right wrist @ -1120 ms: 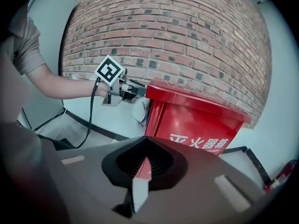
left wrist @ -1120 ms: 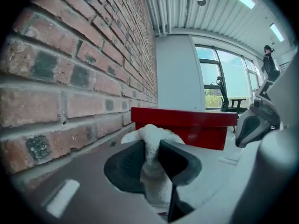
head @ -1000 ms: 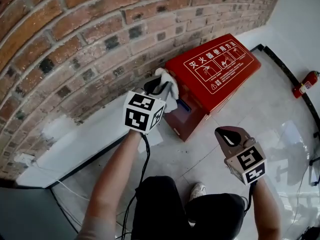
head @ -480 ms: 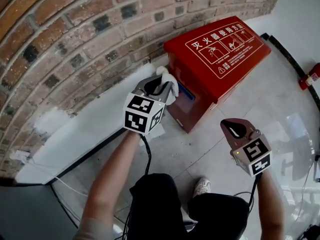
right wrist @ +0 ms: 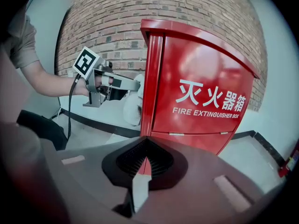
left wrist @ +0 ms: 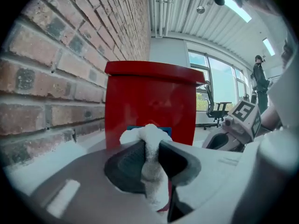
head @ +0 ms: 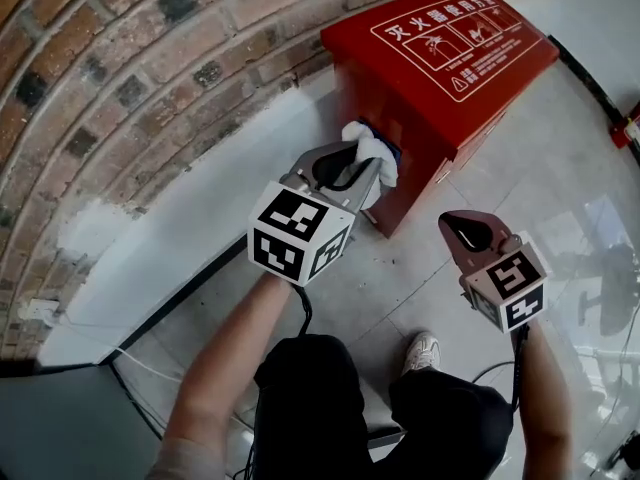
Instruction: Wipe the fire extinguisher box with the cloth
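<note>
The red fire extinguisher box (head: 440, 58) stands on the floor against the brick wall, with white Chinese print on its sloped top. My left gripper (head: 350, 168) is shut on a white cloth (head: 372, 156), which bulges out past the jaws close to the box's near end face, by a blue label. In the left gripper view the cloth (left wrist: 149, 141) is pinched upright between the jaws, with the box (left wrist: 149, 106) straight ahead. My right gripper (head: 470, 233) hangs shut and empty in front of the box. Its own view shows the box's lettered front (right wrist: 201, 92) and the left gripper (right wrist: 117, 85) beyond.
The brick wall (head: 130, 58) has a white base strip (head: 170, 238) along the floor. A red fire extinguisher (head: 630, 123) lies at the right edge. My own shoe (head: 425, 350) is on the tiled floor. A person (left wrist: 259, 78) stands far off near windows and an office chair (left wrist: 217, 111).
My left gripper has carried the cloth right and forward, up to the box's end face. The box now sits closer and higher in the head view. The right gripper has barely shifted.
</note>
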Motion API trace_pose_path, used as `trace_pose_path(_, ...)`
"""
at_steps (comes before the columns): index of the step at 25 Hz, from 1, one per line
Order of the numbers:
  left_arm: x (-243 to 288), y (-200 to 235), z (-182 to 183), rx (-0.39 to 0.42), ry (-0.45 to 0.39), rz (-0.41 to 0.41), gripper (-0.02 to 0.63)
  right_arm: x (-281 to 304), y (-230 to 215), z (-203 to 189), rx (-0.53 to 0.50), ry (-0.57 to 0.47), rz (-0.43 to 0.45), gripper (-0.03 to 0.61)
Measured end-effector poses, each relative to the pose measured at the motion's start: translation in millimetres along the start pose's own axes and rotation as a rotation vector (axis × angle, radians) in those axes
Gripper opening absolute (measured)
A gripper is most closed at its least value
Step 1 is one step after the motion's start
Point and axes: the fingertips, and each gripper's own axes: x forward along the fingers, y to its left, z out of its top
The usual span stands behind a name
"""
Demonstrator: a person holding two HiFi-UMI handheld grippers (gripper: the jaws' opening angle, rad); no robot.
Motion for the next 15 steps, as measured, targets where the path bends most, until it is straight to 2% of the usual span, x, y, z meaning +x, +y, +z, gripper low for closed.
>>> trace_pose_path(9,3,-70,-14,0.020,0.039,-0.168,0.081,-1,10,-16,0.006,0.018,-0.009,0.026)
trace_pose_path(15,11,-103,-51,0.052,0.124,-0.249,0.081,0,11,-29,0.008,0.045,-0.029,0.026)
